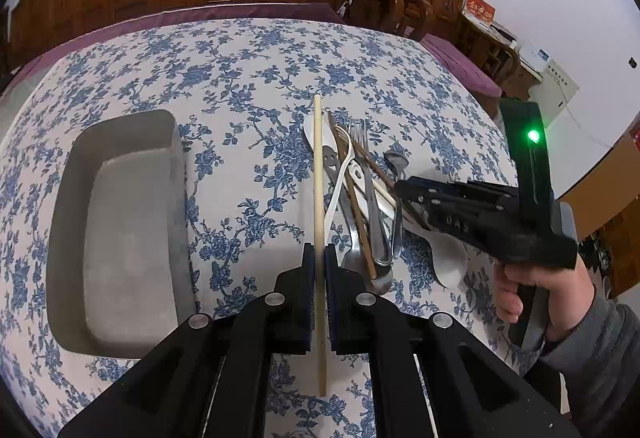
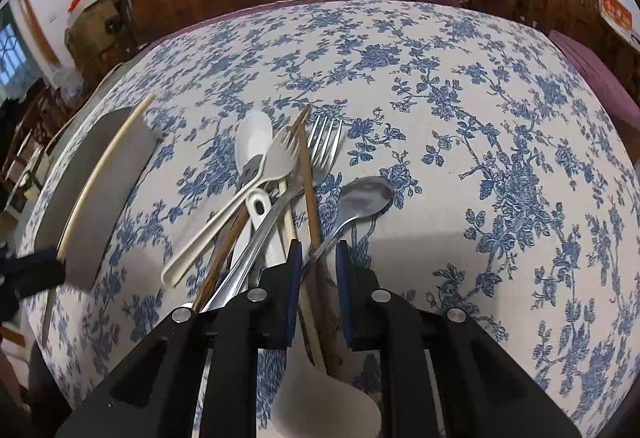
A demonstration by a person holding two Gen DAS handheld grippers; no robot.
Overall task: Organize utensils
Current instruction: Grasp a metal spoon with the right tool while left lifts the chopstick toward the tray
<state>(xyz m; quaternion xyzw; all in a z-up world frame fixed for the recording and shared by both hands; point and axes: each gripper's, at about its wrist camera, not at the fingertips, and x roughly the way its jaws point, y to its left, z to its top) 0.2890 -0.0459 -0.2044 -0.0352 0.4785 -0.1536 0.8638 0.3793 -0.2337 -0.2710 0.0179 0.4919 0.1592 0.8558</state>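
- Left wrist view: our left tool [image 1: 319,258] is clamped narrow on a pale chopstick [image 1: 318,173], which runs straight ahead between the blue pads [image 1: 330,266] and sticks out behind them too.
- Same view: the grey tray [image 1: 120,222] sits on the left of the floral worktop [image 1: 240,77], nothing in it that we can see.
- Just right of the chopstick lies the utensil pile [image 1: 360,197]: a white spork, metal forks, a metal spoon, brown chopsticks, all crossing one another.
- Our right tool [image 1: 400,189] comes in from the right, its tip at the pile's edge, a hand [image 1: 520,290] on the grip; from here we cannot tell how wide it stands.
- Right wrist view: our right tool [image 2: 317,262] stands moderately open, jaws apart over the handles of a brown chopstick [image 2: 310,189] and a metal spoon [image 2: 360,201]; neither pad visibly touches them.
- A white spoon bowl [image 2: 320,398] lies right under the tool.
- At far left, the pale chopstick [image 2: 104,173] slants across the tray [image 2: 80,205], held at its lower end by the left tool [image 2: 36,274].
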